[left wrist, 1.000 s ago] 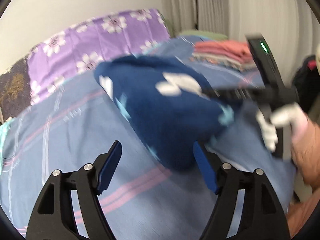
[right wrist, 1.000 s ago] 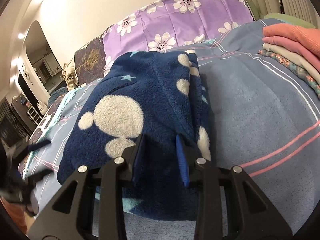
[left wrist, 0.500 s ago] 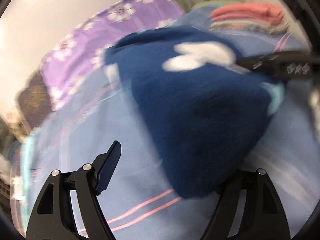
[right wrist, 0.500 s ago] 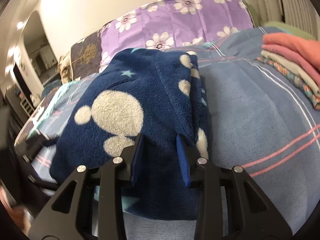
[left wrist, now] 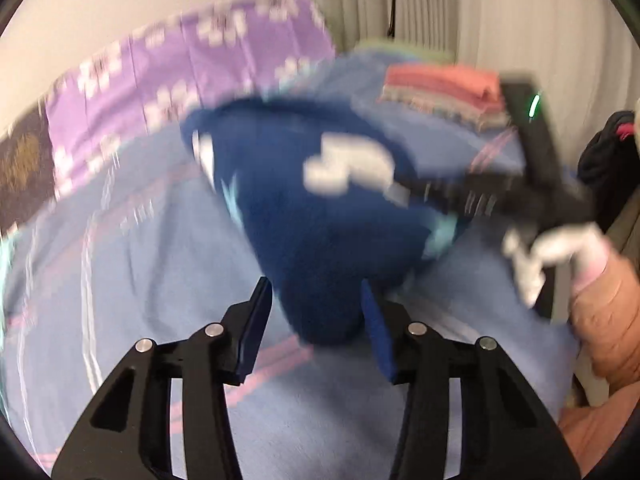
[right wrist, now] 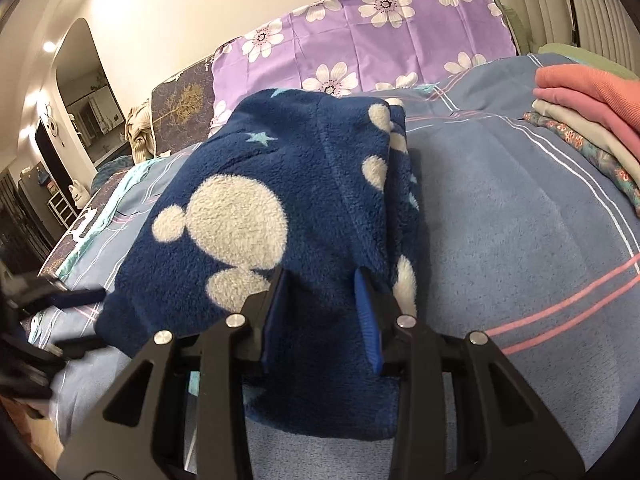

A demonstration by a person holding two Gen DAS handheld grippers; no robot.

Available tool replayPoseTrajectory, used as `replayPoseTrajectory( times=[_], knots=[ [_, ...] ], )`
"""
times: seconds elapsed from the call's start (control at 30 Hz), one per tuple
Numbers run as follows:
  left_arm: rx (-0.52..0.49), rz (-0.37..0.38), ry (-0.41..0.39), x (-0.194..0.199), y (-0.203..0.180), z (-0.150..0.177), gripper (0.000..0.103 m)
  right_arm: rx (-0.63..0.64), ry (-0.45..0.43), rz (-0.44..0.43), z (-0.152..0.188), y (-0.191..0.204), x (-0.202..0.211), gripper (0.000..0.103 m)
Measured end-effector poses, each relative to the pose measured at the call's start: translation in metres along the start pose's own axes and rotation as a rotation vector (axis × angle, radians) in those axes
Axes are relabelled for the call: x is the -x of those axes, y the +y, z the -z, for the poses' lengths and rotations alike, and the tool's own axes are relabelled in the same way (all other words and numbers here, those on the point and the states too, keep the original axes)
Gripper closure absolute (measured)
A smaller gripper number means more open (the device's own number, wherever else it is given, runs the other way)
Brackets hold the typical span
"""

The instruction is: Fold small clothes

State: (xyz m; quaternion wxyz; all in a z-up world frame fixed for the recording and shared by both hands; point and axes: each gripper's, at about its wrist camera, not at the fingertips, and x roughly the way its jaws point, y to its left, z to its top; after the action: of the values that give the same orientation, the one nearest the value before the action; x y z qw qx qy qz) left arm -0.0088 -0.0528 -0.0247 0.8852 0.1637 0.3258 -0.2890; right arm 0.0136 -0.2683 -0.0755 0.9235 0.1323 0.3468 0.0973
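Observation:
A dark blue fleece garment (left wrist: 320, 248) (right wrist: 312, 184) with white blobs and pale stars lies folded on the blue striped bedcover (right wrist: 520, 240). Its near left corner bulges between the fingers of my left gripper (left wrist: 314, 286), whose jaws are closing around it; the right pad touches it, while the left pad stands a sliver off. My right gripper (right wrist: 320, 276) pinches a ridge of the fleece at the near edge, its jaws opening slightly. The left wrist view is blurred and shows the right gripper (left wrist: 416, 196) reaching in from the right. The left gripper (right wrist: 94, 318) blurs at the left edge.
A stack of folded clothes (left wrist: 444, 88) (right wrist: 588, 120), pink on top, sits at the far right of the bed. A purple flowered sheet (right wrist: 380, 40) covers the headboard side. A person's hand (left wrist: 600, 300) holds the right gripper at the bed's right edge.
My left gripper swung in to the garment's near corner and its jaws narrowed around it. The right gripper stayed on the fleece, almost still.

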Motion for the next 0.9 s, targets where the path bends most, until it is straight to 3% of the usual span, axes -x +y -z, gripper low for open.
replayPoseTrajectory(
  times=[0.13,0.2,0.27,0.3,0.4,0.53,0.6,0.7,0.8,0.9],
  knots=[
    [0.008,-0.02,-0.095,-0.01,0.012,-0.042,0.055,0.022,-0.008,0.032,0.002,0.007,0.0,0.068],
    [0.022,0.004,-0.053,-0.044,0.02,-0.054,0.055,0.017,-0.006,0.026,0.003,0.006,0.001,0.067],
    [-0.008,-0.02,0.046,-0.096,0.025,-0.049,0.047,0.016,-0.004,0.025,0.004,0.004,0.001,0.067],
    [0.0,-0.009,0.025,-0.11,0.03,-0.043,0.046,0.023,-0.001,0.027,0.005,0.004,0.001,0.067],
    [0.088,0.051,0.049,-0.107,0.04,-0.042,0.046,0.04,0.0,0.037,0.006,0.007,0.001,0.067],
    [0.038,0.019,0.051,-0.091,0.031,-0.05,0.051,0.02,0.029,0.031,-0.003,0.008,0.007,0.067],
    [0.047,0.04,0.008,-0.078,0.039,-0.066,0.058,-0.036,0.024,0.003,-0.014,0.004,0.018,0.067],
    [0.038,0.016,-0.06,-0.067,0.048,-0.089,0.064,-0.046,-0.056,-0.024,-0.04,0.007,0.036,0.07],
    [0.068,0.021,-0.07,-0.084,0.065,-0.117,0.069,-0.01,-0.112,-0.033,-0.063,0.015,0.038,0.07],
    [0.124,0.023,-0.008,-0.13,0.079,-0.131,0.069,-0.027,-0.047,-0.046,-0.061,0.012,0.01,0.068]
  ],
)
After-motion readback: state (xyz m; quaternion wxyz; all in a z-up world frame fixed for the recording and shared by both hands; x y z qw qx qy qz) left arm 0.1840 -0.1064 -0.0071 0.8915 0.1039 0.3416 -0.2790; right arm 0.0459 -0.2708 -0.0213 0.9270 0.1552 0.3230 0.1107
